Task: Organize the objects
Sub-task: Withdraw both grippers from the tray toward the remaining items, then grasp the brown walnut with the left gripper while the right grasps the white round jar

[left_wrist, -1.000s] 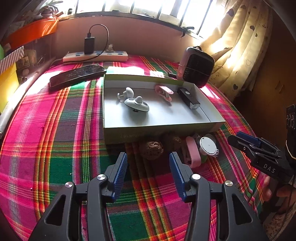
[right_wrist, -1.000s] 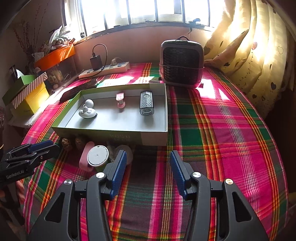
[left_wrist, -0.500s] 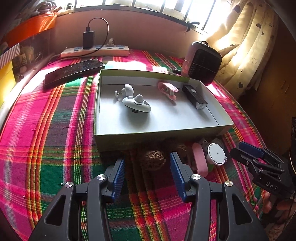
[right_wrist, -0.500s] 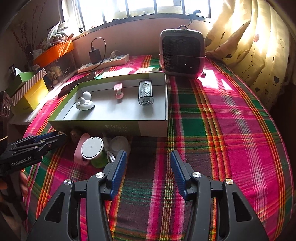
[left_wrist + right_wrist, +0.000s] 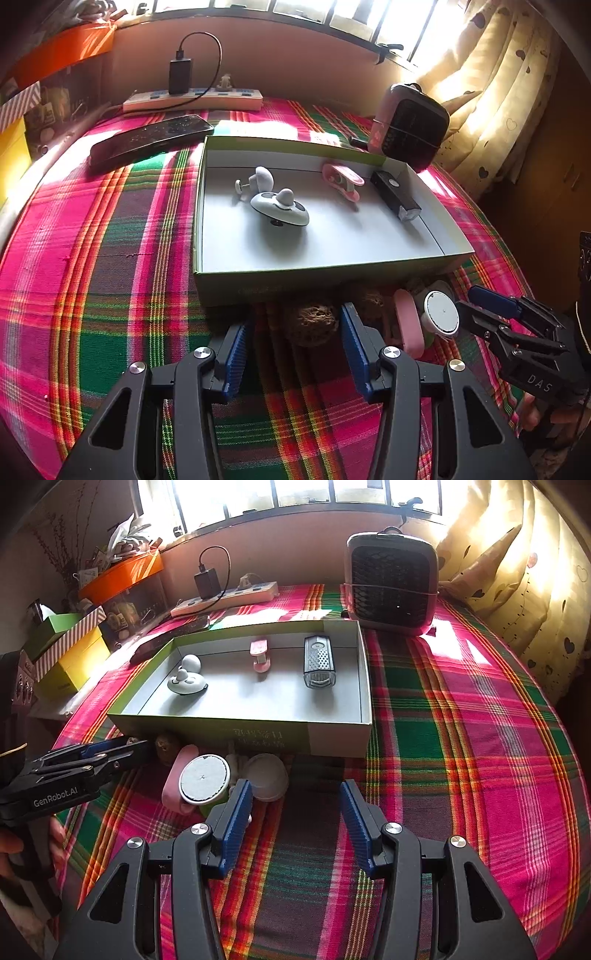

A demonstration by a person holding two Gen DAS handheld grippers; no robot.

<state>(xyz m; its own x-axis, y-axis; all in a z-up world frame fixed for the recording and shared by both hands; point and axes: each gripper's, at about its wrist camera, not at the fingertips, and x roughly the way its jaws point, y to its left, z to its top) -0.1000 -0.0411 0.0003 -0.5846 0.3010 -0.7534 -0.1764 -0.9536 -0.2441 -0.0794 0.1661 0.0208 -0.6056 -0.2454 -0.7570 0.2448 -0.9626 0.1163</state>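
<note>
Walnut just ahead of left hand-held gripper (jaws apart, nothing clamped).

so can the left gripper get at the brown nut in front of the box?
Probably yes: the left gripper is open, the nut sits on the cloth right ahead between its fingers, nothing lying between.

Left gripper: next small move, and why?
Probably ease the left gripper forward and down around the brown walnut. Its jaws stand open and empty, the nut lies just ahead between them, outside the box.
</note>
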